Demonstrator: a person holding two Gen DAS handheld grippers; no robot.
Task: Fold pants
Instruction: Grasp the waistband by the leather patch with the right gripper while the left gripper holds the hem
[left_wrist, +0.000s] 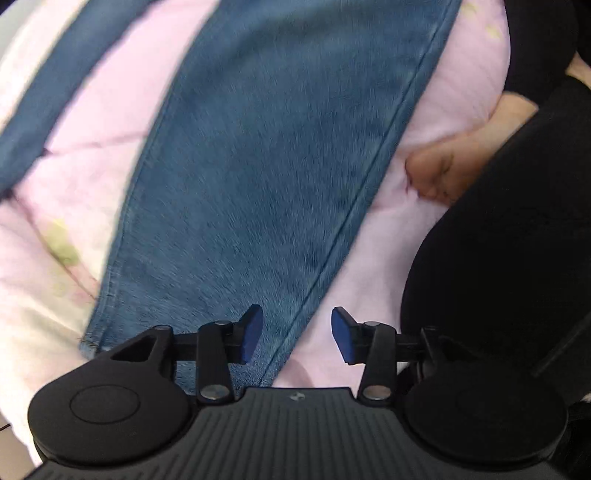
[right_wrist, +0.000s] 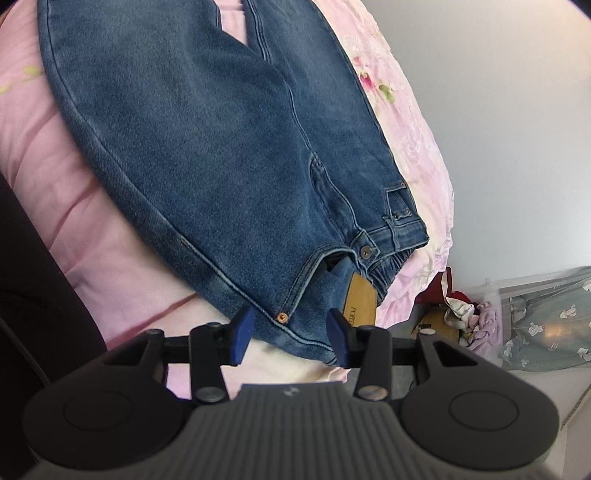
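Both ribbed black grippers (left_wrist: 297, 334) (right_wrist: 291, 334) parted, empty, over coarse blue denim pants (right_wrist: 207, 147), quilted pink bedding (left_wrist: 92, 122)

A pink quilted bedspread (right_wrist: 92, 229) with a floral edge covered the bed. A plain pale wall (right_wrist: 517, 110) rose at three o'clock. At four o'clock lay a clothes heap (right_wrist: 469, 310) and grey patterned fabric (right_wrist: 546, 325).

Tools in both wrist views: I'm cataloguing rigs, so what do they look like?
The left tool and the right tool look alike: matte black ribbed body with a small pale emblem, a round black disc either side, black linkage arms with silver pivot screws, and two blue pads. No cables show. Dark clothing appears beside the left one.
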